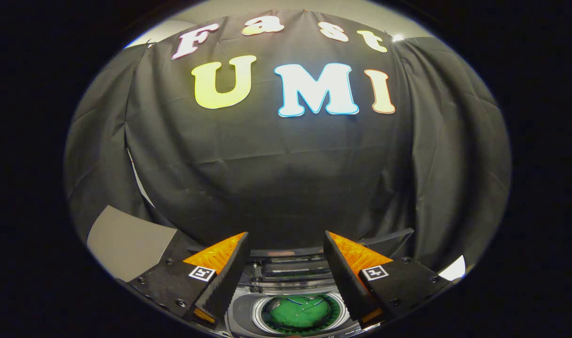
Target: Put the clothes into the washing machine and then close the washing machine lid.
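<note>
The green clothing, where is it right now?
In the gripper view, the green clothing lies inside the washing machine's drum, low between the two fingers of the open gripper, which holds nothing above it.

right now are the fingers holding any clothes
No, the fingers stand apart with nothing between them, and the green cloth lies below in the washing machine drum.
</note>
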The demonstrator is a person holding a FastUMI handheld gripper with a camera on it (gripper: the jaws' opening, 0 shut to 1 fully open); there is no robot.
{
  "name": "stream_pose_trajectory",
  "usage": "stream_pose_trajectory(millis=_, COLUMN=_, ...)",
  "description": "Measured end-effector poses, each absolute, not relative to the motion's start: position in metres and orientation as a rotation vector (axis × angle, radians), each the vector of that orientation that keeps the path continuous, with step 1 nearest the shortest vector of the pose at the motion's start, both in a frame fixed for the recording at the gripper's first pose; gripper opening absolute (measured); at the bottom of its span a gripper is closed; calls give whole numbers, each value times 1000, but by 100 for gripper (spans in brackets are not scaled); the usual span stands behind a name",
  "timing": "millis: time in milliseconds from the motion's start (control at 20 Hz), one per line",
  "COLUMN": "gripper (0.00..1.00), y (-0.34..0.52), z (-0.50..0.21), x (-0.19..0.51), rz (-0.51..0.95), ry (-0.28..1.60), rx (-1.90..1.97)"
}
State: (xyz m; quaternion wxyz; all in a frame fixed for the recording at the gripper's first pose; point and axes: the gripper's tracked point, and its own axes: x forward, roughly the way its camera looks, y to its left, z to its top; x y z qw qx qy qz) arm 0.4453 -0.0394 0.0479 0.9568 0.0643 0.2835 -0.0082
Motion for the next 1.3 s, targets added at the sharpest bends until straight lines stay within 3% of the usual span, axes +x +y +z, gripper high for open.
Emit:
stream_pose_trajectory(millis=550, gripper=97, y=-45, z=2, x=492, rz=-39, ry=699, rx=194)
stream_pose_trajectory(millis=1300, gripper=98, y=-48, z=-21, x=493, rz=-9, ry=821, rx=68)
